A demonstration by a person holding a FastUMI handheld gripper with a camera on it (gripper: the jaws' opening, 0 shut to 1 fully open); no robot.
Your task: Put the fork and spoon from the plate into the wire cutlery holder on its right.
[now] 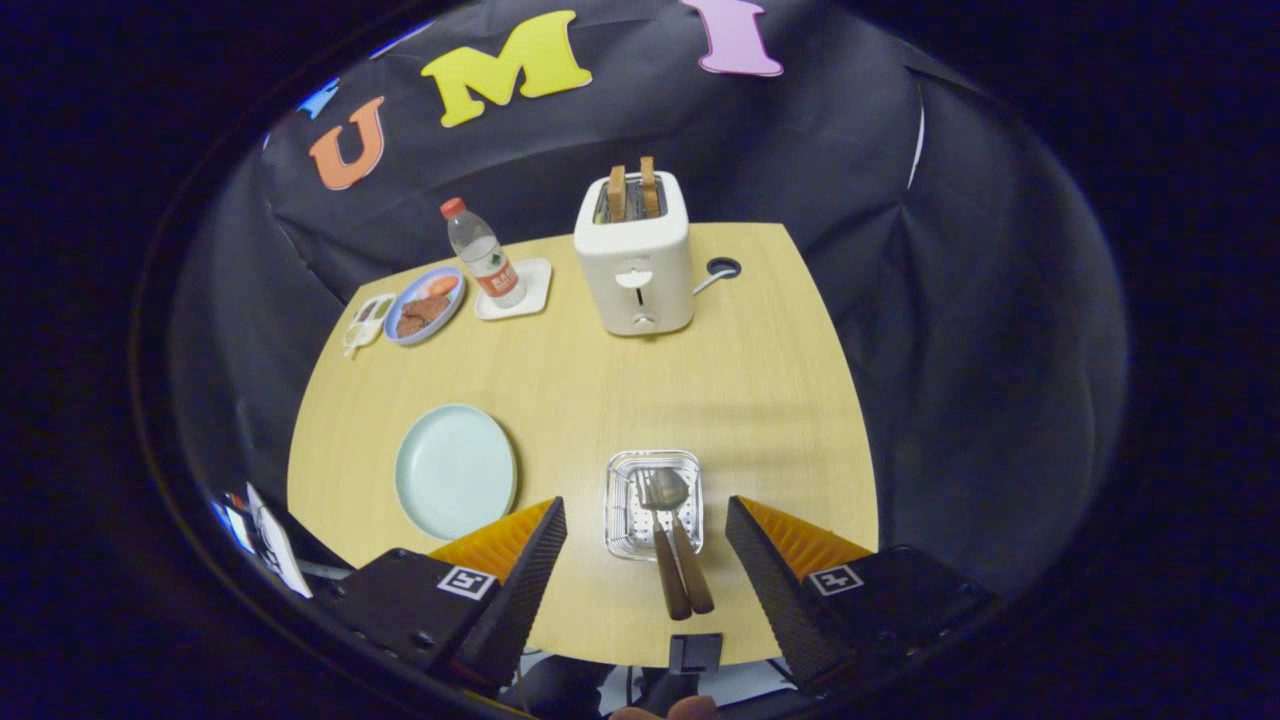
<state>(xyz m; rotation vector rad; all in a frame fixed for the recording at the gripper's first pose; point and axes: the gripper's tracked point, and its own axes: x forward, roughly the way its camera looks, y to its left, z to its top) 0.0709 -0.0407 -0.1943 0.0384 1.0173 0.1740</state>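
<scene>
- Both utensils sit in the wire cutlery holder (654, 503): the fork (650, 530) on the left and the spoon (680, 530) just beside it on the right, heads down inside the basket, brown handles sticking out over its near rim toward the fingers.
- Plate (456, 470), pale green, lies bare to the left of the holder, well apart from it; nothing rests on it.
- Judgement: the transfer looks complete. As far as this view shows, nothing is left to move; only a retreat of the tool might remain.
- Gripper (646, 535) is spread wide and holds nothing. Its two dark ribbed fingers (525, 580) stand either side of the holder, apart from it, with the handle ends lying between them.
- Handles lean over the rim unsupported at the ends; the holder appears light, so a careless brush from either finger could tip it or drag a utensil out. That is a guess from how they lie.
- Surroundings on the wooden table (760, 400): a white toaster (635, 265) with two slices standing up in it, beyond the holder; a water bottle (485, 255) on a small white tray; a blue plate of food (425, 305) and a small sauce dish beside it at the far left.
- Nothing stands between the fingers and the holder, and the far items are well apart from the working area.
</scene>
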